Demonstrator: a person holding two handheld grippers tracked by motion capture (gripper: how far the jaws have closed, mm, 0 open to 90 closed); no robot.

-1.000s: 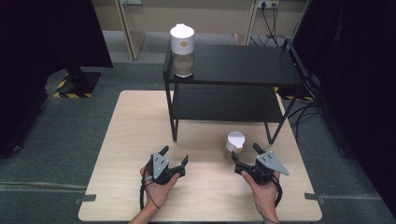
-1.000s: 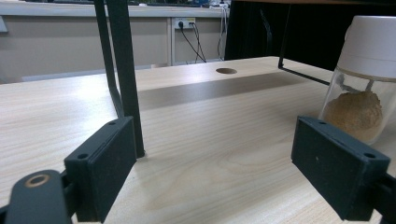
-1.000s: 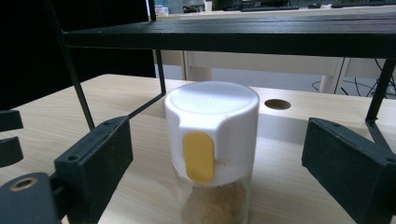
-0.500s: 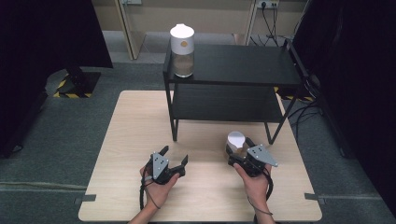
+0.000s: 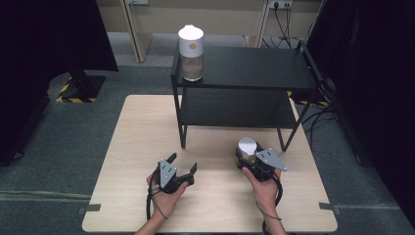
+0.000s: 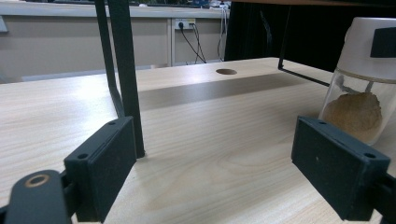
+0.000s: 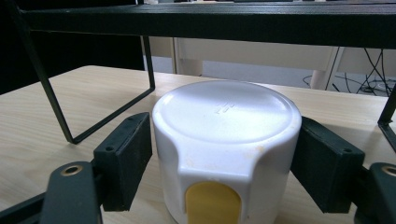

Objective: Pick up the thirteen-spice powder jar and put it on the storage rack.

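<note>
A small clear jar with a white lid [image 5: 247,146] stands on the wooden table [image 5: 147,137] just in front of the black rack's right leg. My right gripper [image 5: 247,155] surrounds it. In the right gripper view both pads touch the sides of the jar's lid [image 7: 226,121]; the right gripper's [image 7: 224,163] jaws have just been closing with the jar between them. The left gripper [image 5: 180,167] rests open on the table to the left, and the left gripper [image 6: 210,172] has nothing between its jaws. In its view the jar [image 6: 359,88] stands at the right, with brown contents.
A black two-tier rack [image 5: 244,68] stands at the table's far side, its legs [image 6: 126,79] close ahead of the left gripper. A taller white-lidded jar [image 5: 191,46] sits on its top left corner. Dark curtains flank the table.
The right gripper slid forward and left to the jar, and its jaws narrowed from wide open until they met the lid. The left gripper stayed put.
</note>
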